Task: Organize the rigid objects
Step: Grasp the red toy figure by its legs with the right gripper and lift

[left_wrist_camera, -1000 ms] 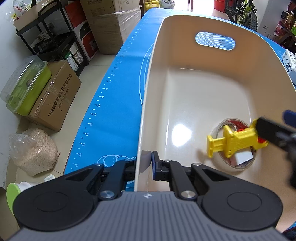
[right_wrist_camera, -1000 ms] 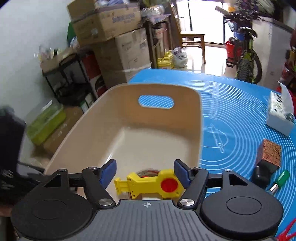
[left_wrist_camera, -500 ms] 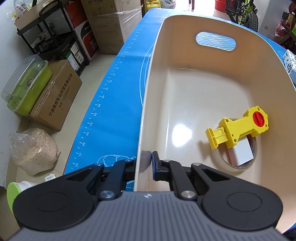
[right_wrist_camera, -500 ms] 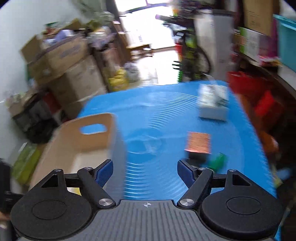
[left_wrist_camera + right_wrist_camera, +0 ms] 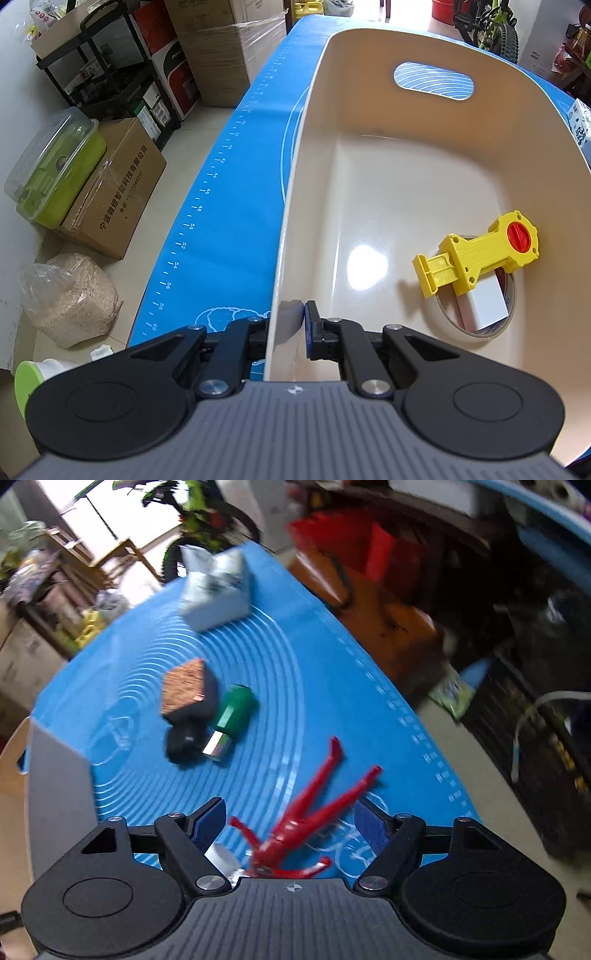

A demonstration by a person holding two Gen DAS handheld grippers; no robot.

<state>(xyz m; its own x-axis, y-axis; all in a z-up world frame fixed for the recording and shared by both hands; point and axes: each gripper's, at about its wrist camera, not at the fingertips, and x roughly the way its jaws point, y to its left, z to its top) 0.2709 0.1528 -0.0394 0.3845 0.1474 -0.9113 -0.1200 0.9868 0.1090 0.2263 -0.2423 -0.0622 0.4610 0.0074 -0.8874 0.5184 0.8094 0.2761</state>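
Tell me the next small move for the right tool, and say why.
Probably lower the right tool straight onto the red plastic piece and close. Its open pads already stand either side of that piece, which lies loose on the blue mat. The left tool is clamped on the beige bin's rim, holding the bin steady, with the yellow toy already inside.

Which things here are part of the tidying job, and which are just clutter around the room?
Job: beige bin, yellow tool, tape roll, white block, red pliers, green bit, brown-topped block, carton.

Lying about: cardboard boxes, sack, bicycle.
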